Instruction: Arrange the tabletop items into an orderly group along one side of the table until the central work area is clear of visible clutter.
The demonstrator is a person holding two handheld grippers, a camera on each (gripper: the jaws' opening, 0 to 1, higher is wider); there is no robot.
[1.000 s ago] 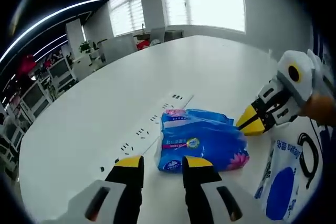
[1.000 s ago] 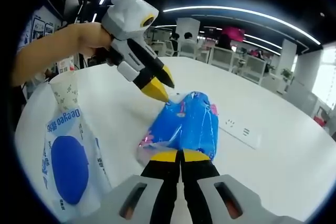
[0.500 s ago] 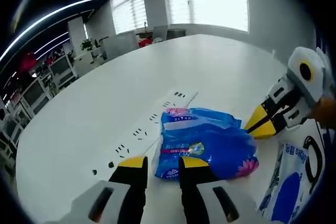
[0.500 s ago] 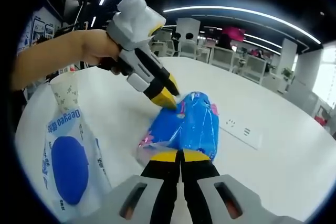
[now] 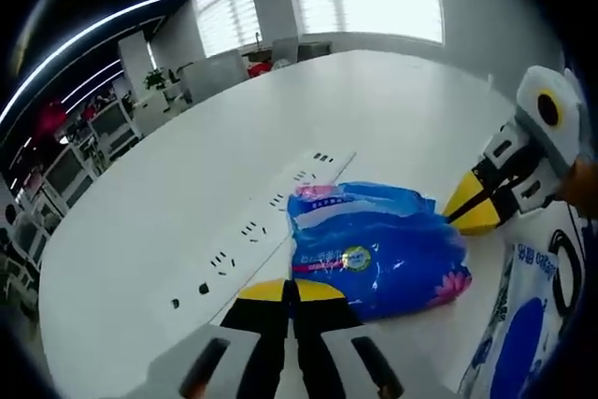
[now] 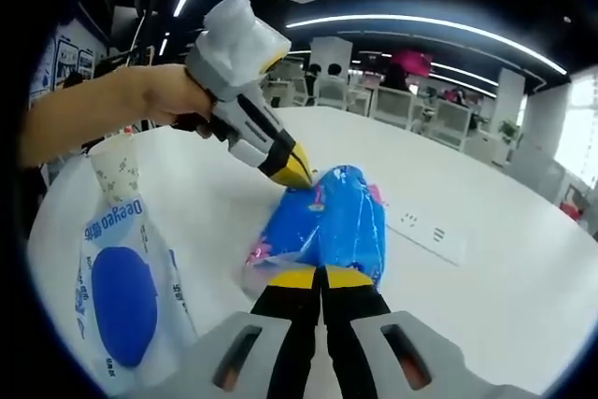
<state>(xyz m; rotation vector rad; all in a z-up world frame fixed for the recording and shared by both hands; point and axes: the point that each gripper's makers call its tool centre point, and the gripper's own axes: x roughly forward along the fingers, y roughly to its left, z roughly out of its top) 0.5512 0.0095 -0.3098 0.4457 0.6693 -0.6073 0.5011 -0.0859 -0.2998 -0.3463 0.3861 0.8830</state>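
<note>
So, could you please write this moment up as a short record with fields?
surface: white table
main item: blue packet, lying flat
left hand-held gripper: shut on the packet's end
right hand-held gripper: shut on the opposite end
nearby: white pouch with blue oval; paper cup
built-in: socket strip

Lying on the counter [image 5: 168,193]: tissue pack [image 5: 374,245] beside the socket strip [image 5: 262,231], between left gripper [image 6: 297,167] and right gripper [image 5: 472,217], both touching opposite ends. Wipes pouch [image 6: 121,296] nearby, paper cup [image 6: 117,170] apparently just behind it.
</note>
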